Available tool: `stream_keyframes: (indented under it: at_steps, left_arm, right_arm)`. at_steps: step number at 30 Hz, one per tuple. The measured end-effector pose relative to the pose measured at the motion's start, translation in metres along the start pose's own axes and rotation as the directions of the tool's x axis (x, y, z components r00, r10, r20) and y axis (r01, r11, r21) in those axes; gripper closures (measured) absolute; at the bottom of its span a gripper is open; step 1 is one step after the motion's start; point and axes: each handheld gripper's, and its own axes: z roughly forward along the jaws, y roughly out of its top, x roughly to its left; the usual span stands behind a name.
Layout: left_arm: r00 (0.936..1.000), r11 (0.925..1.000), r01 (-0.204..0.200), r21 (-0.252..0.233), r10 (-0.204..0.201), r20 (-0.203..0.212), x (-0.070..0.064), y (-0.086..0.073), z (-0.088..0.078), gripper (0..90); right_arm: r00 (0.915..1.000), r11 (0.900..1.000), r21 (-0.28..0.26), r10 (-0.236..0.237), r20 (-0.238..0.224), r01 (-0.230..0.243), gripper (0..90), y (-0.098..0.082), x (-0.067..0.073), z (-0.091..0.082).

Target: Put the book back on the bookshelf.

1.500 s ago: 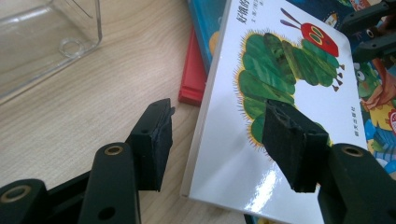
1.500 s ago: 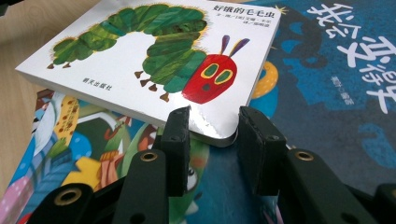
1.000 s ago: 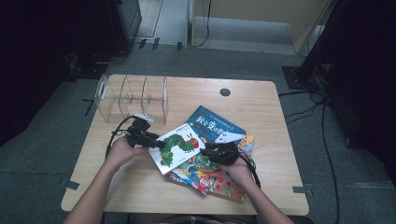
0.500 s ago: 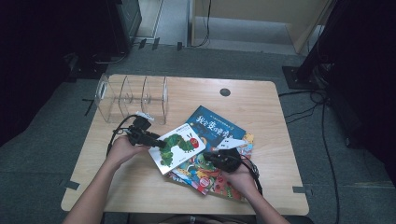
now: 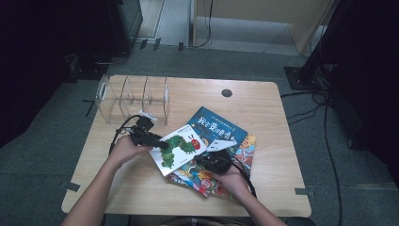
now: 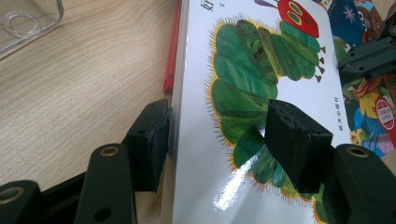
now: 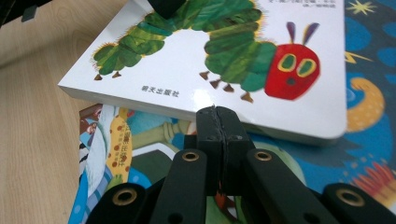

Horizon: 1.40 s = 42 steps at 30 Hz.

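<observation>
Between the left hand-held gripper's jaws sits the edge of a white glossy caterpillar picture book, clamped and tilted above colourful books on the wooden desk. Just closed with nothing between, the right hand-held gripper meets the book's near edge, hiding the contact.

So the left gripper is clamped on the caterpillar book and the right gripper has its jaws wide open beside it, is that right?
Not quite. The left gripper does clamp the caterpillar book, but the right gripper isn't wide open: the right gripper view shows its jaws pressed shut together, nothing between them, just in front of the book's edge.
</observation>
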Motion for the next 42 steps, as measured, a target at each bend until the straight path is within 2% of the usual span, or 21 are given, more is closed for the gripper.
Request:
stream_keyframes:
  at_steps: [3, 9, 18, 20, 23, 28, 31, 34, 36, 42]
  left_arm:
    - [1.0000, 1.0000, 0.003, 0.002, -0.003, -0.001, 0.000, 0.000, 0.001, 36.8]
    - [0.9987, 0.9991, 0.041, 0.014, -0.041, 0.031, 0.003, 0.000, 0.005, 32.7]
    - [0.9975, 0.9948, 0.070, 0.074, -0.070, -0.012, -0.003, 0.003, 0.001, 32.5]
    - [0.9967, 0.9943, 0.080, 0.071, -0.079, -0.017, -0.004, 0.003, -0.003, 34.4]
    - [0.9973, 0.9966, 0.064, 0.053, -0.062, -0.039, -0.007, 0.004, -0.011, 39.0]
    - [0.9966, 0.9959, 0.055, 0.071, -0.051, -0.065, -0.014, 0.008, -0.020, 42.5]
    - [0.9963, 0.9965, 0.056, 0.062, -0.052, -0.068, -0.018, 0.010, -0.025, 44.3]
    - [0.9966, 0.9968, 0.058, 0.055, -0.055, -0.062, -0.022, 0.012, -0.030, 44.3]
    - [0.9968, 0.9969, 0.070, 0.036, -0.069, -0.041, -0.024, 0.013, -0.036, 44.8]
    - [0.9972, 0.9972, 0.075, 0.010, -0.075, -0.007, -0.033, 0.019, -0.049, 53.5]
  right_arm:
    - [1.0000, 1.000, -0.001, -0.003, -0.001, 0.003, 90.0, 0.001, -0.001, 0.002]
    - [1.0000, 1.000, -0.005, -0.004, 0.002, 0.004, 90.0, 0.002, 0.000, 0.004]
    - [0.9997, 1.000, -0.015, -0.018, 0.016, 0.018, 90.0, 0.004, 0.000, 0.008]
    - [0.9996, 1.000, -0.016, -0.017, 0.021, 0.017, 90.0, 0.005, 0.000, 0.008]
    - [0.9995, 1.000, -0.020, -0.022, 0.025, 0.022, 90.0, 0.005, 0.000, 0.010]
    - [0.9991, 0.999, -0.020, -0.029, 0.032, 0.030, 90.0, 0.006, 0.001, 0.011]
    - [0.9985, 0.999, -0.024, -0.041, 0.036, 0.042, 90.0, 0.006, 0.002, 0.011]
    - [0.9985, 0.999, -0.025, -0.043, 0.032, 0.044, 90.0, 0.006, 0.001, 0.011]
    - [0.9984, 0.998, -0.025, -0.048, 0.030, 0.049, 90.0, 0.006, 0.001, 0.011]
    - [0.9981, 0.998, -0.027, -0.055, 0.028, 0.056, 90.0, 0.006, 0.000, 0.011]
